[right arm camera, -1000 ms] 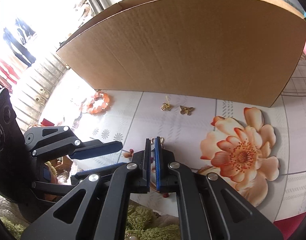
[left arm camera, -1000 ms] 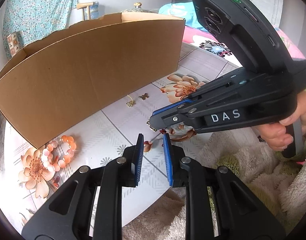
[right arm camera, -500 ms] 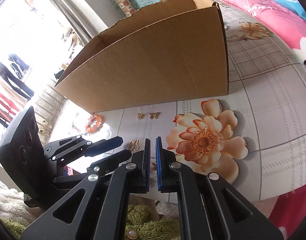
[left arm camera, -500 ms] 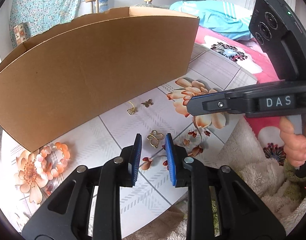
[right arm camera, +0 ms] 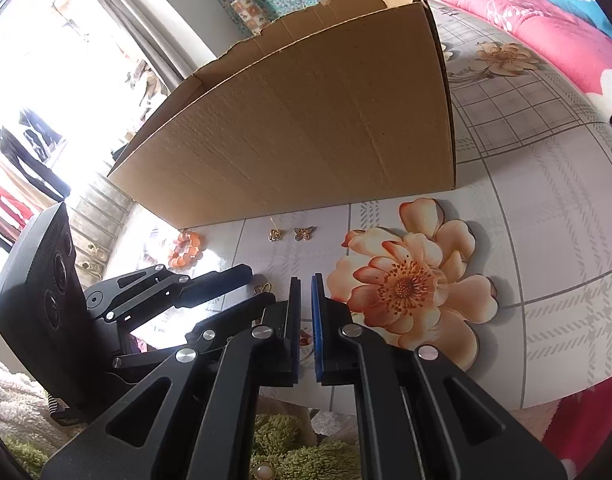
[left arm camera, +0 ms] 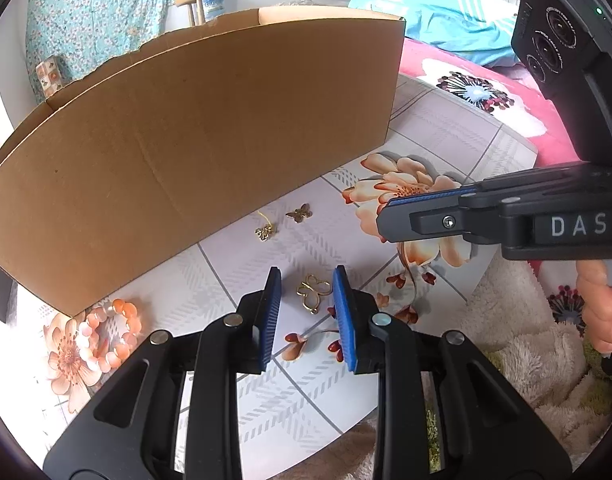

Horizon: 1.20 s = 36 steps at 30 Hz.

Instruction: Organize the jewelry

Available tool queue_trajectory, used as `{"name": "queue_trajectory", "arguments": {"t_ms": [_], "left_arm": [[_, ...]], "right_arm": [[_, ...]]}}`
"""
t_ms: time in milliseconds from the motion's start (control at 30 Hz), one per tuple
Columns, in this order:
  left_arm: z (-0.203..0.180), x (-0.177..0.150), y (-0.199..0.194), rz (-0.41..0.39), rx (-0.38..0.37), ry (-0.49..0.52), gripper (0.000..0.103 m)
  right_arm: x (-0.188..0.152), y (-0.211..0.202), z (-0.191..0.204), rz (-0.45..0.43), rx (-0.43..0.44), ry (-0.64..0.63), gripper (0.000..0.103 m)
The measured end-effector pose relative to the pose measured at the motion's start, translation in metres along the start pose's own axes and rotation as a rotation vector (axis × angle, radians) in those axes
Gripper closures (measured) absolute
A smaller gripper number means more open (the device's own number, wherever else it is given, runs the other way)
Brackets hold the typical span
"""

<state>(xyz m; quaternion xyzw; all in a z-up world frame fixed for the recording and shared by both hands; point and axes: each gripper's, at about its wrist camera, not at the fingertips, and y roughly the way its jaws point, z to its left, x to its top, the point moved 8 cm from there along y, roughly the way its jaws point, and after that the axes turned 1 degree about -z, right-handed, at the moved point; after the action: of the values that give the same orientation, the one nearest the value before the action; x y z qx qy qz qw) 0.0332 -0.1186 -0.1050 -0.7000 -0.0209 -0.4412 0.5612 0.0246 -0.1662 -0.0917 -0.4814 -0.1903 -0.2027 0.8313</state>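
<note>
Your left gripper (left arm camera: 306,304), its 2 blue pads narrowly parted, has just widened around the gold butterfly-outline pendant (left arm camera: 314,293) near the flowered table's (left arm camera: 290,392) front edge: lower squarely before squeezing, keeping your empty, nearly closed right gripper (right arm camera: 305,320) clear.

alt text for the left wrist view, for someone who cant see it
The left gripper hangs open over a gold butterfly pendant on a flowered tablecloth, its blue fingers either side of the pendant. Behind stand a cardboard box, two small gold charms and an orange bead bracelet; the right gripper reaches in from the right.
</note>
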Motion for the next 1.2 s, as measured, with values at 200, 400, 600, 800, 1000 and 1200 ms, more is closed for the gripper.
{"name": "queue_trajectory", "arguments": {"t_ms": [200,400,600,800,1000,1200], "left_arm": [[-0.003,0.001,0.001,0.002,0.011,0.010,0.088],[0.000,0.000,0.000,-0.005,-0.010,-0.012,0.088],[0.003,-0.001,-0.004,-0.013,-0.026,-0.034,0.103],[0.002,0.002,-0.021,-0.059,-0.052,-0.016,0.102],[-0.007,-0.008,-0.019,-0.026,0.006,0.082,0.087],[0.008,-0.008,-0.014,-0.014,0.041,0.031,0.085]], "right_arm": [[0.000,-0.002,0.000,-0.007,-0.003,0.001,0.097],[0.002,-0.004,0.002,-0.016,-0.015,-0.006,0.097],[0.003,-0.003,0.003,-0.017,-0.020,-0.007,0.097],[0.004,-0.001,0.006,-0.013,-0.040,-0.034,0.097],[0.004,0.003,0.010,-0.006,-0.031,-0.043,0.097],[0.005,0.002,0.011,-0.009,-0.033,-0.050,0.097]]}}
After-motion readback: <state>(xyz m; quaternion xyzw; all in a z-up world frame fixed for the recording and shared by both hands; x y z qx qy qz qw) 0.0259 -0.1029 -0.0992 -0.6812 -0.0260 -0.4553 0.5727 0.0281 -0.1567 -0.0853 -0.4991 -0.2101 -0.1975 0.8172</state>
